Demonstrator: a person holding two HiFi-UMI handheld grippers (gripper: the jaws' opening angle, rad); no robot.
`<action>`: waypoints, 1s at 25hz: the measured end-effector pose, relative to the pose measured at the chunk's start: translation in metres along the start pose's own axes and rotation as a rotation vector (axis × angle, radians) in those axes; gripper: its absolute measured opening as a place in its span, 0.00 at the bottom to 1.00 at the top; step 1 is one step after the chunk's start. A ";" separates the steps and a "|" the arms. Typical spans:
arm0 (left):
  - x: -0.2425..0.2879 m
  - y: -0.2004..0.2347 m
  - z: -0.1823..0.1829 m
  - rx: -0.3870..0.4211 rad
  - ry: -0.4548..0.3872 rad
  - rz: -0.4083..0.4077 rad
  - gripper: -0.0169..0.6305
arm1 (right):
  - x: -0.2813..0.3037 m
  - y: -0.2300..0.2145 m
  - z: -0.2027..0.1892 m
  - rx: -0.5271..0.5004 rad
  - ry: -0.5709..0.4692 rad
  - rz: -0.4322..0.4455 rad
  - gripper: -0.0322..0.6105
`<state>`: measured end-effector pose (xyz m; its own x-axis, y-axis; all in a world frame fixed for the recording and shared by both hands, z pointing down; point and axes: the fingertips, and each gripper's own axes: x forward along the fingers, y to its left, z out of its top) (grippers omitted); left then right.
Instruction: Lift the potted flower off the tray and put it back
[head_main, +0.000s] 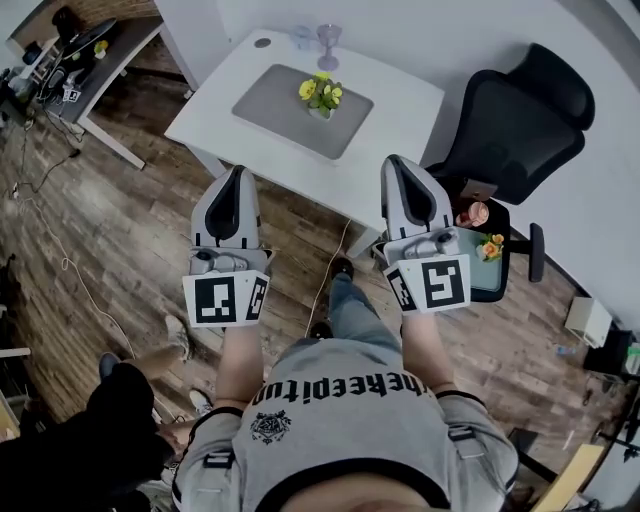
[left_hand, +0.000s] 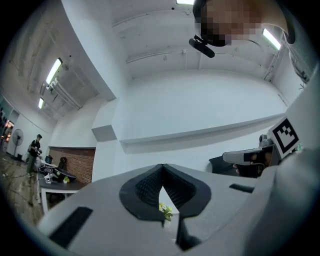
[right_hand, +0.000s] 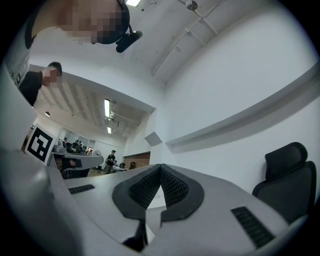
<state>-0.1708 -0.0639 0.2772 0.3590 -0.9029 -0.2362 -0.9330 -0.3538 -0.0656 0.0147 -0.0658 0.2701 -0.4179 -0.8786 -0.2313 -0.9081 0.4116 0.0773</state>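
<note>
Floor (head_main: 90, 230): wood planks, with cables (head_main: 45, 225) trailing across the left side.
Table (head_main: 400, 110): white, standing ahead of the person, one corner pointing toward them.
Office chair (head_main: 520, 120): black, just right of the table. Its seat holds a second small potted plant (head_main: 489, 247) with orange blooms and a pinkish round item (head_main: 472, 214) (too small to identify).
Tray (head_main: 270, 100): flat and grey, lying on the middle of the table at a slant to the table's edges.
Left gripper (head_main: 238, 172): held out over the floor, short of the table's near edge, with its marker cube (head_main: 226, 298) toward the person. In the left gripper view the two dark fingers are pressed together at the tips with nothing clamped between them.
Right gripper (head_main: 396, 160): held beside the left one. In the head view its tip overlaps the table's near edge. In its own view the fingers likewise meet tip to tip and are empty.
Potted flower (head_main: 321, 95): upright on the tray, with yellow blooms and green leaves in a small white pot, well apart from both grippers. In the left gripper view it shows through the slit below the closed tips.
Glass (head_main: 328, 40): clear and stemmed, at the table's far edge beyond the tray.
</note>
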 end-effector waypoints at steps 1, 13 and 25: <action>0.009 0.002 -0.001 0.004 0.000 0.003 0.03 | 0.009 -0.005 -0.002 0.001 -0.003 0.004 0.05; 0.119 0.026 -0.013 0.042 -0.008 0.073 0.03 | 0.117 -0.072 -0.012 0.000 -0.034 0.081 0.05; 0.190 0.025 -0.097 0.012 0.177 0.043 0.03 | 0.184 -0.107 -0.062 0.049 0.037 0.145 0.05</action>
<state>-0.1238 -0.2679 0.3251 0.3162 -0.9465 -0.0644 -0.9475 -0.3117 -0.0707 0.0331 -0.2860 0.2799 -0.5463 -0.8169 -0.1851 -0.8360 0.5455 0.0597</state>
